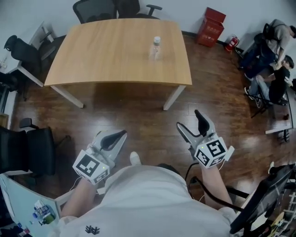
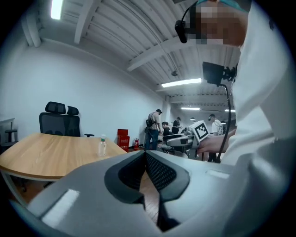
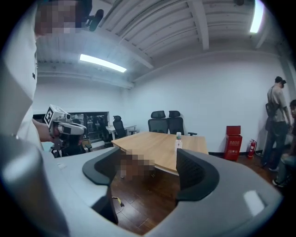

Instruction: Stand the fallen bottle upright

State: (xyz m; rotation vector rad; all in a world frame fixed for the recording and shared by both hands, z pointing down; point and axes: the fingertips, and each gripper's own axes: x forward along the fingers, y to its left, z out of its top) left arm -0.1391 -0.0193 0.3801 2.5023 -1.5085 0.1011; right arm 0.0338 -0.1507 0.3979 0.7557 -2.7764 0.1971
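Note:
A clear plastic bottle with a white cap stands upright on the wooden table, toward its far right part. Both grippers hang over the dark wood floor, well short of the table's near edge. My left gripper is shut, its black pads meeting with nothing between them. My right gripper is open and empty, its fingers spread wide. In the left gripper view the bottle shows far off above the shut left gripper. In the right gripper view the bottle stands beyond the open right gripper.
Black office chairs stand behind the table, and another chair is at my left. A red box and a fire extinguisher are by the far wall. People sit at the right. A monitor is near my right elbow.

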